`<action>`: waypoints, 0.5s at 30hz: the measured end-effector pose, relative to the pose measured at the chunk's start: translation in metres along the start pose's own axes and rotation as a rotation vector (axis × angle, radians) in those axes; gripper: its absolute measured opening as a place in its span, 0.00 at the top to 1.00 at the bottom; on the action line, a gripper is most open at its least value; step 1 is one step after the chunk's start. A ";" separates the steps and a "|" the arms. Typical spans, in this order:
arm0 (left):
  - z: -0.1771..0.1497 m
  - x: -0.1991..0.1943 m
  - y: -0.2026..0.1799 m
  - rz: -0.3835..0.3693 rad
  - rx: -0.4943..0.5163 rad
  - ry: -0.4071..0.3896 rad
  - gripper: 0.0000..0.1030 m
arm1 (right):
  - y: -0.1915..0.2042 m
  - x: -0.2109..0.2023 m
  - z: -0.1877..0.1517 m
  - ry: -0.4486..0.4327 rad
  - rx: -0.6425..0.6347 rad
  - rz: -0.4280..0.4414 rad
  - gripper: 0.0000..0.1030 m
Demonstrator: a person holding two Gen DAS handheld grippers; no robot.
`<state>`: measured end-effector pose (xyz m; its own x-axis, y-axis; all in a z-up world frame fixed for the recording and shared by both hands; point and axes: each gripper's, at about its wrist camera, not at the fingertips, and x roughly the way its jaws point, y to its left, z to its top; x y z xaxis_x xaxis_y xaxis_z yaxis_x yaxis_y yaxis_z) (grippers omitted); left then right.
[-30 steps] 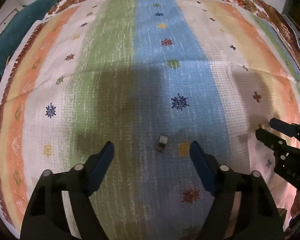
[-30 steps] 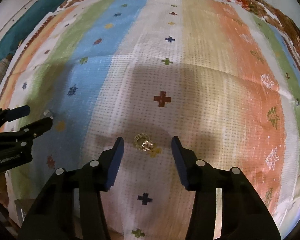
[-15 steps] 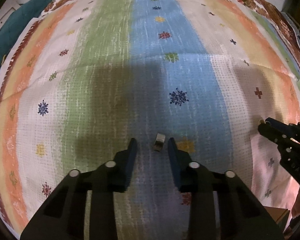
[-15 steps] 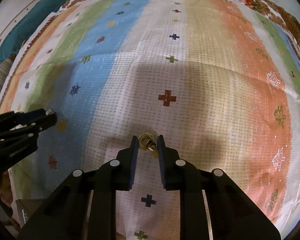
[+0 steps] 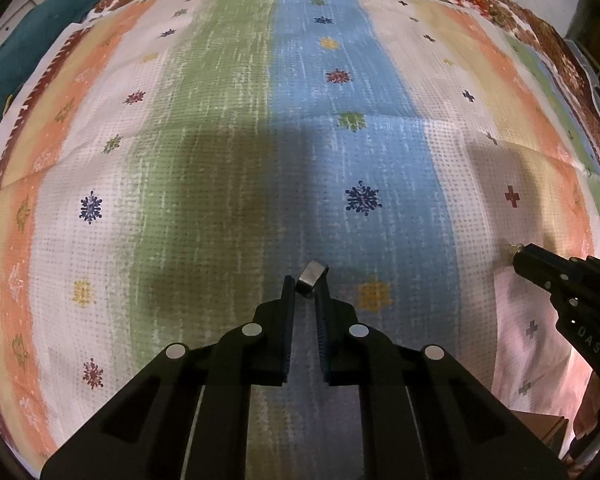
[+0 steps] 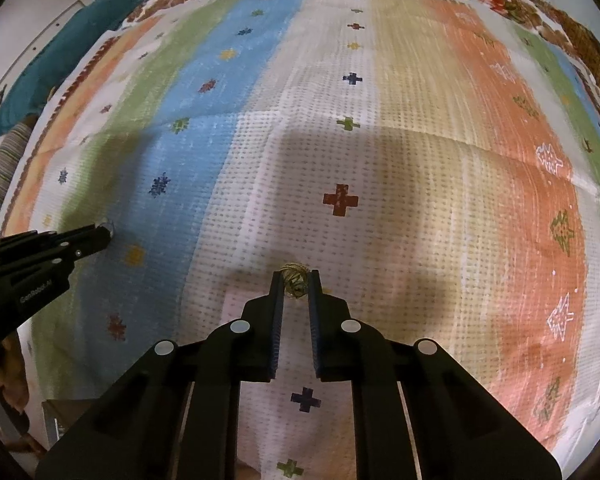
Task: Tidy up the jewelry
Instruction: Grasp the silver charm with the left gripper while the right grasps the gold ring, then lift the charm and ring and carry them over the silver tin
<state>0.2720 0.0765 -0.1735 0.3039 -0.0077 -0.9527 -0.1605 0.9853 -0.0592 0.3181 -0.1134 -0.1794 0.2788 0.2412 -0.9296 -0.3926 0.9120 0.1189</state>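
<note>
On the striped woven cloth [image 5: 228,184], the left gripper [image 5: 305,285] has just closed on a small silver metal ring [image 5: 311,278]; the right gripper [image 6: 295,280] has just closed on a golden wire ornament [image 6: 294,280].

- My cloth [image 5: 228,184] runs in long stripes: orange, white, green, blue, cream, with a brown flowered border.
- Small snowflake and cross marks dot it in navy, red, yellow and green.
- My left gripper [image 5: 305,292] is black with blue pads, and the ring [image 5: 311,278] in it is silver-grey.
- My right gripper [image 6: 295,286] is black too; its ornament [image 6: 294,280] is gold wire.
- A teal cushion [image 6: 60,56] lies beyond.
</note>
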 end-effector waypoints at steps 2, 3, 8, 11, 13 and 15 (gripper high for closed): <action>-0.002 -0.001 -0.001 -0.002 0.001 -0.001 0.91 | 0.001 -0.001 0.001 -0.001 0.002 0.002 0.87; -0.002 -0.002 -0.001 -0.002 0.002 -0.003 0.91 | 0.001 -0.002 0.001 -0.003 0.001 0.001 0.87; -0.001 -0.007 -0.001 -0.007 0.001 -0.014 0.91 | 0.002 -0.010 0.004 -0.024 0.002 0.004 0.87; 0.000 -0.008 -0.002 -0.008 0.000 -0.013 0.91 | 0.003 -0.013 0.004 -0.030 0.000 0.003 0.87; 0.000 -0.010 -0.002 -0.012 -0.001 -0.015 0.91 | 0.004 -0.014 0.002 -0.033 -0.007 -0.007 0.87; -0.001 -0.012 -0.002 -0.016 0.001 -0.019 0.91 | 0.005 -0.018 0.002 -0.044 -0.010 -0.024 0.87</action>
<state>0.2678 0.0744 -0.1622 0.3240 -0.0203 -0.9458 -0.1542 0.9853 -0.0739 0.3123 -0.1125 -0.1612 0.3268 0.2334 -0.9158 -0.3936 0.9146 0.0927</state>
